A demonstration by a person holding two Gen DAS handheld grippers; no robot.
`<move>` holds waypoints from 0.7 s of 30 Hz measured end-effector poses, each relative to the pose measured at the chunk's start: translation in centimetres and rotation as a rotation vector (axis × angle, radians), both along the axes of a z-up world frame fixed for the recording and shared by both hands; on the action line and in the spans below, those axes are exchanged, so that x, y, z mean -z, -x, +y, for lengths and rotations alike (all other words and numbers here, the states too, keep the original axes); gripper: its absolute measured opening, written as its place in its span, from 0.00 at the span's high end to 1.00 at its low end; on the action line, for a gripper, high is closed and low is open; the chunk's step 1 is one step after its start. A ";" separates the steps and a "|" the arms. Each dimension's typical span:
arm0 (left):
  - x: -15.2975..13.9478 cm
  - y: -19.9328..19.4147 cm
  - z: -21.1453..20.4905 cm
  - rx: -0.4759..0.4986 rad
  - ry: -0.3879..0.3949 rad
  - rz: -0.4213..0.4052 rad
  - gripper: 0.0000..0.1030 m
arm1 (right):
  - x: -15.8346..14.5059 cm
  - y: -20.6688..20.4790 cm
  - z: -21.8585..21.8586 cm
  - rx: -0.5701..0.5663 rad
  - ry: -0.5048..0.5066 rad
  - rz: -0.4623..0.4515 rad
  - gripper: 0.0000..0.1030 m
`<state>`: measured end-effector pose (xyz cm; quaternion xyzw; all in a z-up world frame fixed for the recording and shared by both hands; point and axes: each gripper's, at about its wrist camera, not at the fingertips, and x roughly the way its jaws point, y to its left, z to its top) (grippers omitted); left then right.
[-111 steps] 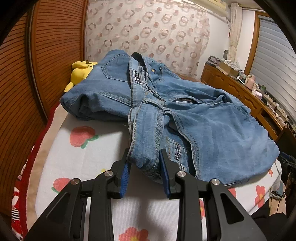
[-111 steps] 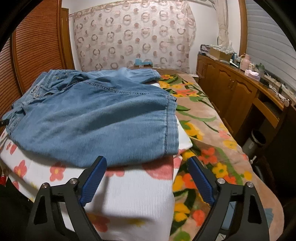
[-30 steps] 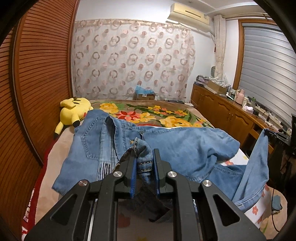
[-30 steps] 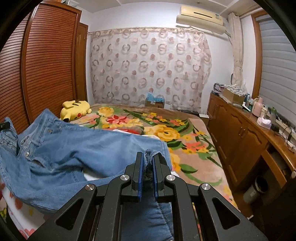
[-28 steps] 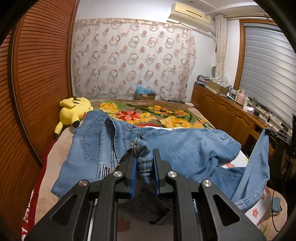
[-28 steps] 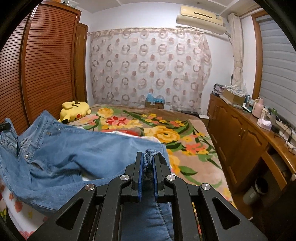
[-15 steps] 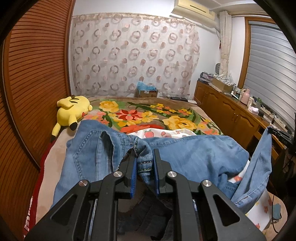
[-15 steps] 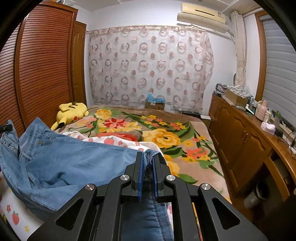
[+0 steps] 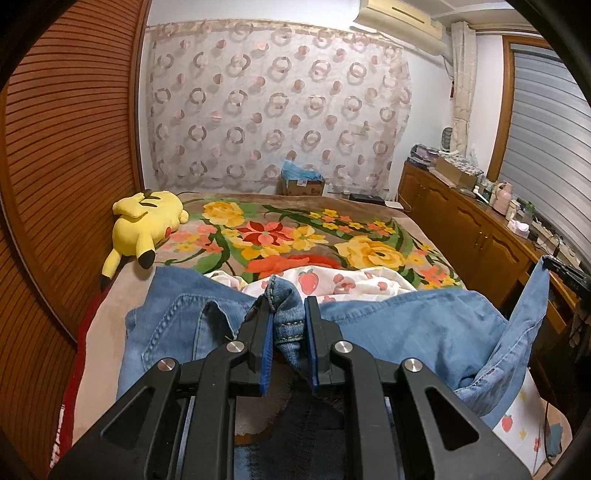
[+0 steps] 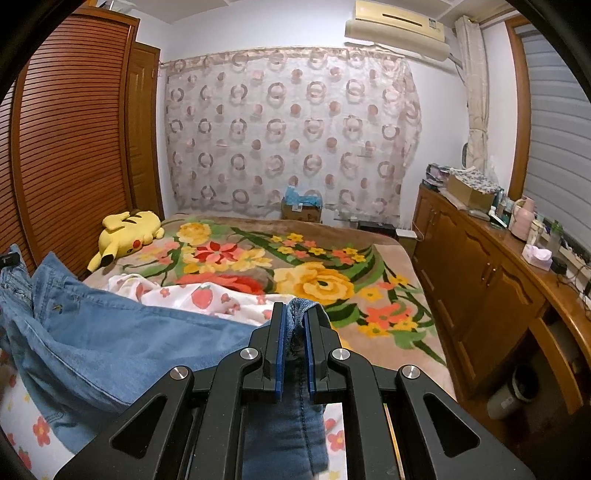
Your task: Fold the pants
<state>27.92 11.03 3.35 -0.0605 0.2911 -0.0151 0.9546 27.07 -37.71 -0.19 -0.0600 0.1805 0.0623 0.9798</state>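
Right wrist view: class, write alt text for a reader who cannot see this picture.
The right claw is shut on a hem of blue jeans, which drape leftward over a strawberry-print sheet on a floral bed. A yellow plush toy lies by the wooden wardrobe.

Both of my wrist cams sit low at the near end of the bed [image 9: 424, 229], looking forward along their own fingers toward the patterned curtain [image 9: 273, 110] on the far wall. Left cam sits closer to the slatted wardrobe [image 9: 66, 147], with the left gripper [image 9: 289, 321] filling its lower frame. Right cam sits nearer the wooden cabinets [image 10: 480, 280], with the right gripper [image 10: 294, 325] up close. Both views share the floral blanket [image 10: 332, 280], yellow plush [image 10: 125, 232], curtain, air conditioner [image 10: 399, 22] and the denim pants [image 9: 406, 328] stretched between them.
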 end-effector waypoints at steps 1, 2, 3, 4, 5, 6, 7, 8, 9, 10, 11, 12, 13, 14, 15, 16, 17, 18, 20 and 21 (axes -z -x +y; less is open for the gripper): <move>0.0 -0.3 0.2 -0.004 0.000 0.000 0.84 | 0.0 -0.3 0.1 0.001 0.001 0.002 0.91; 0.1 -0.6 0.2 -0.007 0.001 0.001 0.84 | 0.2 -0.5 0.2 0.002 0.002 0.003 0.91; 0.2 -1.1 0.4 -0.011 0.000 0.004 0.84 | 0.2 -0.9 0.0 0.004 0.002 0.006 0.91; 0.3 -1.4 0.6 -0.014 -0.002 0.007 0.84 | 0.4 -1.2 0.1 0.007 0.004 0.010 0.91; 0.5 -1.8 0.6 -0.018 -0.006 0.010 0.84 | 0.7 -1.4 0.2 0.008 0.003 0.016 0.91; 0.7 -2.2 0.7 -0.024 -0.012 0.016 0.84 | 0.6 -2.0 0.2 0.010 0.004 0.022 0.91; 1.0 -2.6 0.7 -0.028 -0.015 0.022 0.84 | 0.7 -2.4 0.2 0.012 0.005 0.029 0.91; 1.4 -3.0 0.8 -0.032 -0.015 0.031 0.84 | 1.0 -2.8 0.2 0.013 0.005 0.037 0.91; 1.7 -3.3 0.9 -0.034 -0.015 0.039 0.84 | 1.0 -3.3 0.3 0.015 0.006 0.045 0.91; 2.2 -3.7 0.9 -0.036 -0.017 0.050 0.84 | 1.1 -3.7 0.4 0.017 0.008 0.053 0.91; 2.6 -4.1 0.9 -0.037 -0.020 0.060 0.84 | 1.5 -4.0 0.5 0.019 0.011 0.065 0.91; 2.9 -4.4 0.8 -0.038 -0.023 0.068 0.84 | 1.4 -4.5 0.5 0.020 0.013 0.075 0.91; 3.3 -4.6 0.8 -0.038 -0.026 0.079 0.84 | 1.6 -4.9 0.6 0.022 0.018 0.087 0.91; 3.5 -4.8 0.7 -0.039 -0.026 0.087 0.84 | 2.0 -5.1 0.8 0.023 0.024 0.100 0.91; 3.8 -5.1 0.8 -0.041 -0.027 0.093 0.84 | 1.5 -5.7 0.9 0.023 0.031 0.109 0.91; 3.8 -5.3 0.8 -0.042 -0.028 0.097 0.84 | 1.3 -6.1 0.9 0.025 0.040 0.117 0.91; 3.8 -5.5 0.9 -0.042 -0.027 0.099 0.84 | 1.3 -6.4 1.0 0.029 0.048 0.123 0.91; 3.7 -5.8 1.0 -0.042 -0.025 0.099 0.84 | 0.9 -6.8 1.1 0.032 0.052 0.126 0.91; 3.8 -5.8 1.0 -0.042 -0.029 0.102 0.84 | 0.4 -7.3 1.0 0.038 0.050 0.131 0.91; 3.9 -6.0 1.0 -0.039 -0.028 0.111 0.84 | 0.3 -7.5 1.0 0.044 0.049 0.133 0.91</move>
